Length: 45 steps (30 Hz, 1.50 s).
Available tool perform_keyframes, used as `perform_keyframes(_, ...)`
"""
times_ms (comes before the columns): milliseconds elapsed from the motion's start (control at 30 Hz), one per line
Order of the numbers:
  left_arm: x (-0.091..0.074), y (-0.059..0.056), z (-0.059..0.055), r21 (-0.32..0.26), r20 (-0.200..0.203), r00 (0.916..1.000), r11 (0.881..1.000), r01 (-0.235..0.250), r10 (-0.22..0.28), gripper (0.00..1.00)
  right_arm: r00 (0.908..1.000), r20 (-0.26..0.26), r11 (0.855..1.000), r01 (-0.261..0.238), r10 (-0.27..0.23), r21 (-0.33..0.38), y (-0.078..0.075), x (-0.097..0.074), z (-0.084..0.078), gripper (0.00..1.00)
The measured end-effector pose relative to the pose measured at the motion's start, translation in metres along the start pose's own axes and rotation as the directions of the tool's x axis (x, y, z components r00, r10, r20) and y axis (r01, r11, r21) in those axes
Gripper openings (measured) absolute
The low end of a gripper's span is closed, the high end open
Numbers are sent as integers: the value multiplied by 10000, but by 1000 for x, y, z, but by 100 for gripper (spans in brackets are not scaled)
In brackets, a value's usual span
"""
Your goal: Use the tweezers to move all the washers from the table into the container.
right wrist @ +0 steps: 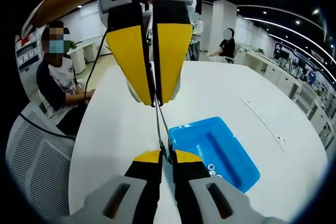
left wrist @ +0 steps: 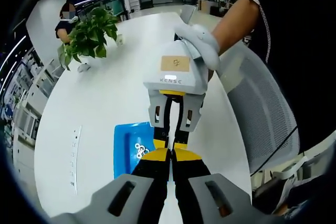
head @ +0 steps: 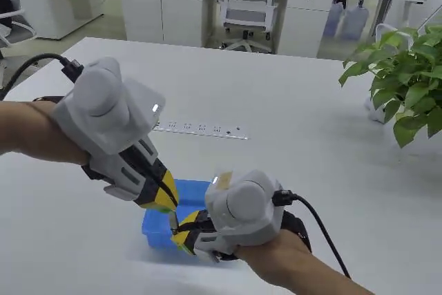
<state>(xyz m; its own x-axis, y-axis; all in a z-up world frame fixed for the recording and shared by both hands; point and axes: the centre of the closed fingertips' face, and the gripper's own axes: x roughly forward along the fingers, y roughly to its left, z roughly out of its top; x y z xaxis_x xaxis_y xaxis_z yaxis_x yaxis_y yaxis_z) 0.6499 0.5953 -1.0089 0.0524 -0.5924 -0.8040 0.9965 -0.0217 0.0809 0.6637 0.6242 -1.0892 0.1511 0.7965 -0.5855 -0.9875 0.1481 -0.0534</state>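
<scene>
Head view, left gripper and right gripper tip to tip over one blue container on tabletop, left gripper view, washers clustered inside container, too small to count, right gripper view, left gripper clamping one tweezers, right gripper pinching its tips.

text: none legible | right hand-held gripper: small lettering and tan sticker too blurred

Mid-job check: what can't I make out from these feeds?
Tips of the tweezers: right gripper view, buried between fingers of the right gripper.
Count of washers in the container: left gripper view, too small.
Container interior: head view, covered by the left gripper and right gripper.
</scene>
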Motion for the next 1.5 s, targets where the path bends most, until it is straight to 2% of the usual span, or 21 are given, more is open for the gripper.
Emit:
perform_keyframes(300,5,24,13,397,40,9999,9991,-118,117,5,9989,52,9989,468,-468,-32,-28,-12,-2,8)
perform_keyframes(600,20,43,20,579,96,9998,9981,-197,192,5,9976,-162,9977,678,-679,-72,-52,-16,-16,9)
perform_keyframes(1000,39,58,6,369,-38,9997,9990,-245,247,5,9985,-275,9987,487,-482,166,-65,-1,-32,9)
perform_keyframes(1300,51,62,-7,194,-177,9995,9994,-273,276,5,9989,-397,9985,284,-265,475,-69,14,-44,9)
perform_keyframes(1500,60,63,-13,152,-286,9994,9997,-211,215,5,9977,-669,9992,131,-105,374,-70,19,-54,10)
